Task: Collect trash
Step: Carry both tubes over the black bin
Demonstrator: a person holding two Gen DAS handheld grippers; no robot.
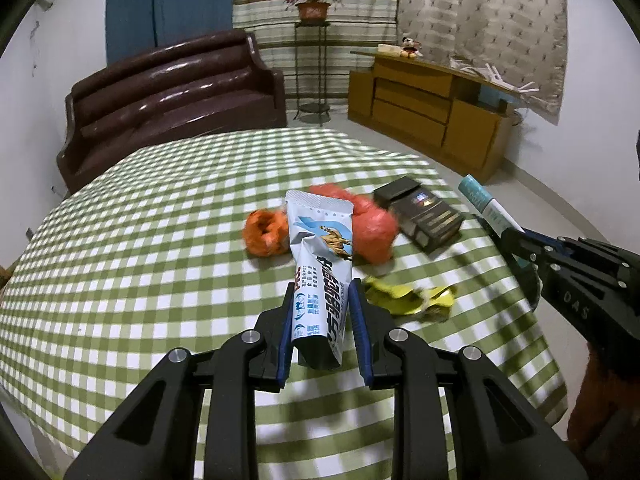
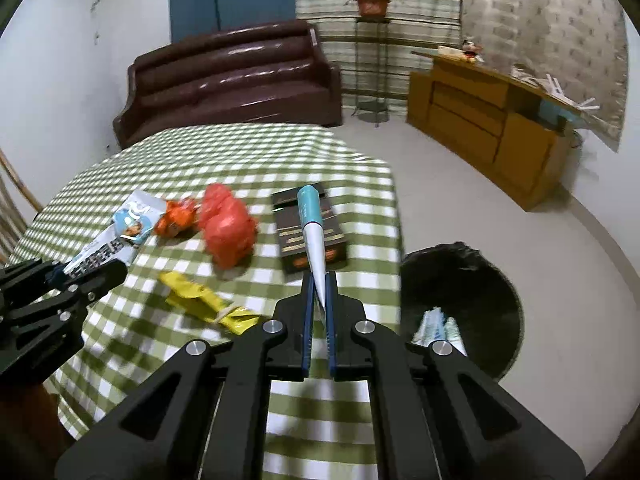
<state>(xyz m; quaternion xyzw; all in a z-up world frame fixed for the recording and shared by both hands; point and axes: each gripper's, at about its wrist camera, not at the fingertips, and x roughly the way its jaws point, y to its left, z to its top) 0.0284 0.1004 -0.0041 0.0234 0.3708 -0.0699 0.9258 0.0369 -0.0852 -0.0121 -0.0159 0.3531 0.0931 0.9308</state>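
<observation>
My left gripper (image 1: 321,295) is shut on a blue-and-white camel sachet (image 1: 320,240) that sticks up above the green checked tablecloth (image 1: 160,240). My right gripper (image 2: 321,282) is shut on a thin teal-and-white stick sachet (image 2: 314,232), held over the table's right edge. Each gripper shows in the other view: the right gripper (image 1: 516,240) and the left gripper (image 2: 86,276). On the cloth lie an orange wrapper (image 1: 264,232), a red plastic bag (image 1: 368,224), a dark box (image 1: 420,212) and a yellow wrapper (image 1: 408,300).
A black-lined bin (image 2: 480,280) stands on the floor right of the table, with several sachets (image 2: 436,328) inside. Beyond the table are a brown sofa (image 2: 232,80), a plant stand (image 2: 372,60) and a wooden cabinet (image 2: 492,128).
</observation>
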